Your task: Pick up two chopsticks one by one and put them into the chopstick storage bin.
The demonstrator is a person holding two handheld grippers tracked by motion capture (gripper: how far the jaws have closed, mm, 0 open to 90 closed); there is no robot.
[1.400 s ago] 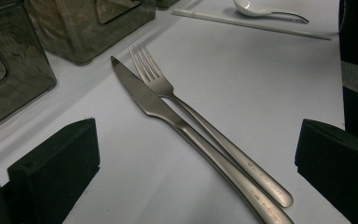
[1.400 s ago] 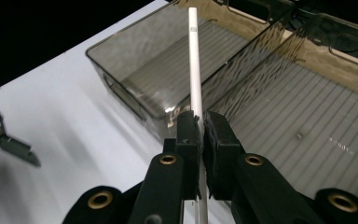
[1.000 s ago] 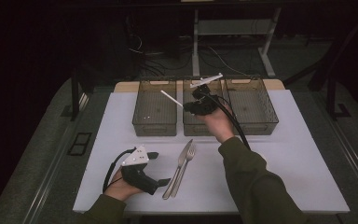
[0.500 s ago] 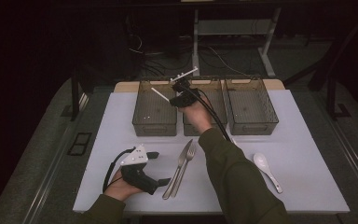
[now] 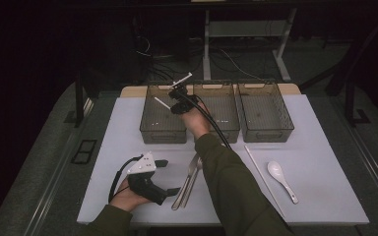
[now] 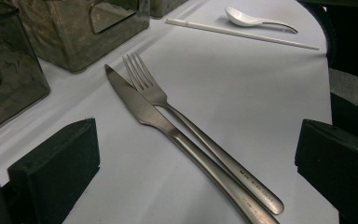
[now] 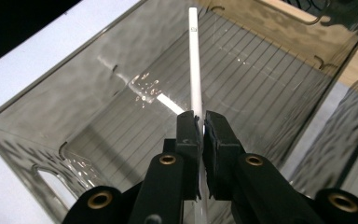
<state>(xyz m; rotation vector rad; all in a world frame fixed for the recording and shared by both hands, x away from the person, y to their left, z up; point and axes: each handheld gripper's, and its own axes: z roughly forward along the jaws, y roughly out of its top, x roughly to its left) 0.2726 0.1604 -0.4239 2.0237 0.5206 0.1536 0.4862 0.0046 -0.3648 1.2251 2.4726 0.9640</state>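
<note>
**Materials and finishes on the sorting table**

The table (image 5: 128, 128) wears a smooth, matt white sheet; a strip of pale wood shows at its far edge. Three bins of smoky, see-through plastic stand along that edge, the left bin (image 7: 98, 93) glossy, its floor finely ribbed and catching bright glints. A white chopstick (image 7: 195, 60), smooth matt plastic by its look, is clamped in the right gripper (image 7: 200, 122), whose jaws are matt black with brass-coloured rivets. Nearer than the bins lie a knife (image 6: 144, 109) and fork (image 6: 154, 91) of brushed, satin-finish metal. A glossy white spoon (image 6: 242, 17) lies beside a second white chopstick (image 6: 242, 33). The left gripper (image 5: 170, 177) is matt black plastic.
</note>
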